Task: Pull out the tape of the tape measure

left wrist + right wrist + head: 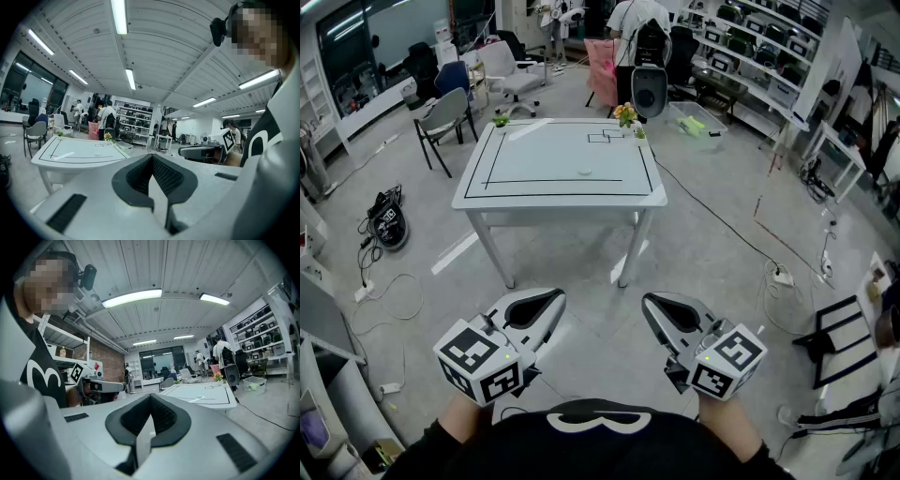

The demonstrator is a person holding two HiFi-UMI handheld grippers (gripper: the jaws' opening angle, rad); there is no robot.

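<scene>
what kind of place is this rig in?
Probably a lab or workshop: white table marked with black lines, shelving racks of equipment, office chairs, loose cables on the floor.

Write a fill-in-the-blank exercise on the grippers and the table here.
The left gripper and the right gripper both have their jaws ____.
Between each pair of jaws there is ____.
The white table is marked on top with black ____.
In the head view, the orange flowers stand at the table's far ____ corner.
Missing words: shut; nothing; lines; right.
</scene>
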